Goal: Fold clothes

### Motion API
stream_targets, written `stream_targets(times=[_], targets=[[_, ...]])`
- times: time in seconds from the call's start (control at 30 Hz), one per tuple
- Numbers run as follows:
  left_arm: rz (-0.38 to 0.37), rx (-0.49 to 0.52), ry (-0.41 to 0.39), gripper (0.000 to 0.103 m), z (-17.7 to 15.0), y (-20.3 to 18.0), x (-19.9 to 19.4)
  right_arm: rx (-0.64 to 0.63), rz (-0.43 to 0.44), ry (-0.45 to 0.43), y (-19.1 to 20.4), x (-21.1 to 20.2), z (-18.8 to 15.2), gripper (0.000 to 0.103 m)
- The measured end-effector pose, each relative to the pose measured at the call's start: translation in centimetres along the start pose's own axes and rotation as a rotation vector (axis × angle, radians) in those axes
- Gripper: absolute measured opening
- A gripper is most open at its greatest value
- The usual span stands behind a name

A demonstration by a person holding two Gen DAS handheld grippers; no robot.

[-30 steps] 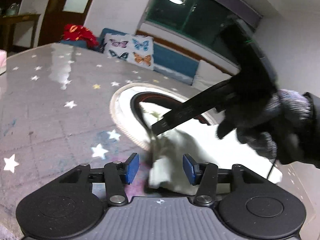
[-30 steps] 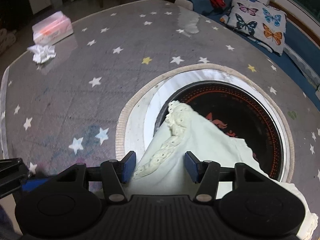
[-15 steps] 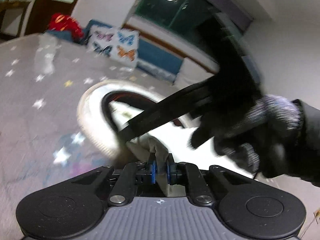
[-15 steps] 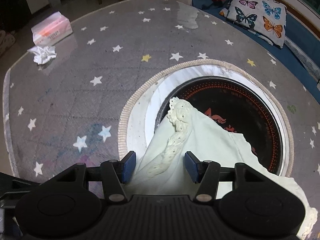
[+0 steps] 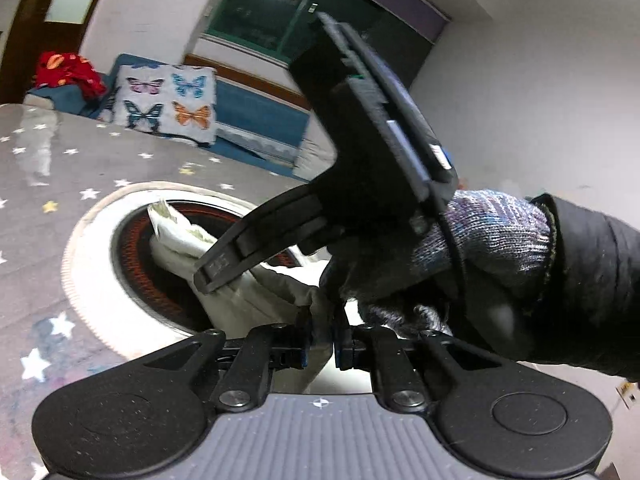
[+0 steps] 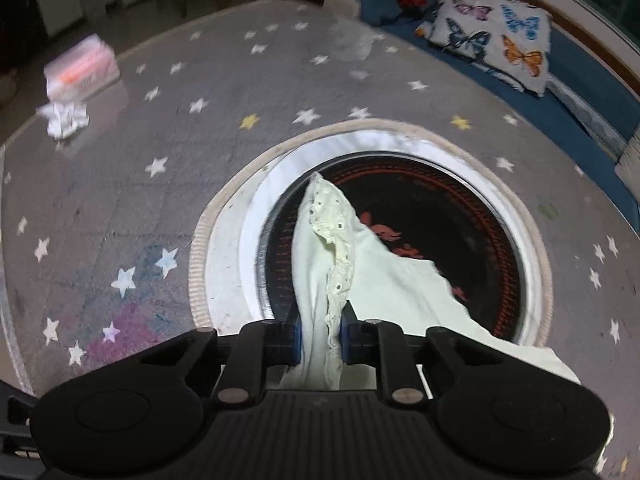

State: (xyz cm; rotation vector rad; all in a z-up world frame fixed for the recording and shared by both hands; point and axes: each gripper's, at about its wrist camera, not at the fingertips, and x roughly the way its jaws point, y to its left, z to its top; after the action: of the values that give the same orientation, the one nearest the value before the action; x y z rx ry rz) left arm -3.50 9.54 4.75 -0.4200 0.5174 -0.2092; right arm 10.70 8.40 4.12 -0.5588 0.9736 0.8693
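Left wrist view: left gripper at bottom centre, jaws easing slightly apart yet clamped on a fold of one white garment. Right gripper enters from the right of the frame, carried by a gloved hand, tip pinched on the same cloth. One butterfly cushion and one red cloth heap at upper left, on a blue sofa.

Right wrist view: right gripper at bottom centre, jaws closing and already squeezing the garment's lace edge between the blue pads. Garment rises from the gripper up to a point over one round black inset with a pale ring, and trails off to the lower right. One grey star-print bench carries it all. One tissue box and one crumpled tissue sit at the upper left, near the bench edge, well apart from the garment. Bench surface left of the ring lies bare. Cushion and sofa run along the upper right edge.
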Motion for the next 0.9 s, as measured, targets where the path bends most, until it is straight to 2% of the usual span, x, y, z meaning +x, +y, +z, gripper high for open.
stream_targets(times=[0.13,0.2,0.27,0.4,0.57,0.67,0.8,0.9], targets=[[-0.049,0.051,0.015,0.02,-0.1,-1.9,0.7,0.111,0.036,-0.074,-3.4,-2.5,-1.9,0.014],[-0.077,0.07,0.02,0.028,-0.1,-2.8,1.0,0.183,0.055,-0.114,-5.6,-3.7,-3.5,0.014],[-0.105,0.089,0.025,0.041,-0.1,-3.7,1.3,0.259,0.07,-0.151,-8.0,-4.9,-5.4,0.014],[-0.129,0.136,0.038,0.049,-0.2,-5.3,2.3,0.399,0.081,-0.226,-12.6,-7.1,-9.7,0.014],[-0.122,0.177,0.073,0.053,-0.3,-6.9,4.2,0.542,0.077,-0.298,-17.4,-9.2,-14.6,0.014],[-0.106,0.195,0.096,0.055,-0.5,-7.5,5.6,0.593,0.071,-0.306,-19.4,-9.3,-17.0,0.014],[-0.08,0.216,0.127,0.055,-0.8,-7.9,7.1,0.634,0.088,-0.311,-21.1,-9.0,-19.0,0.014],[-0.059,0.236,0.146,0.055,-0.8,-7.7,8.2,0.631,0.109,-0.352,-21.8,-9.3,-19.5,0.014]])
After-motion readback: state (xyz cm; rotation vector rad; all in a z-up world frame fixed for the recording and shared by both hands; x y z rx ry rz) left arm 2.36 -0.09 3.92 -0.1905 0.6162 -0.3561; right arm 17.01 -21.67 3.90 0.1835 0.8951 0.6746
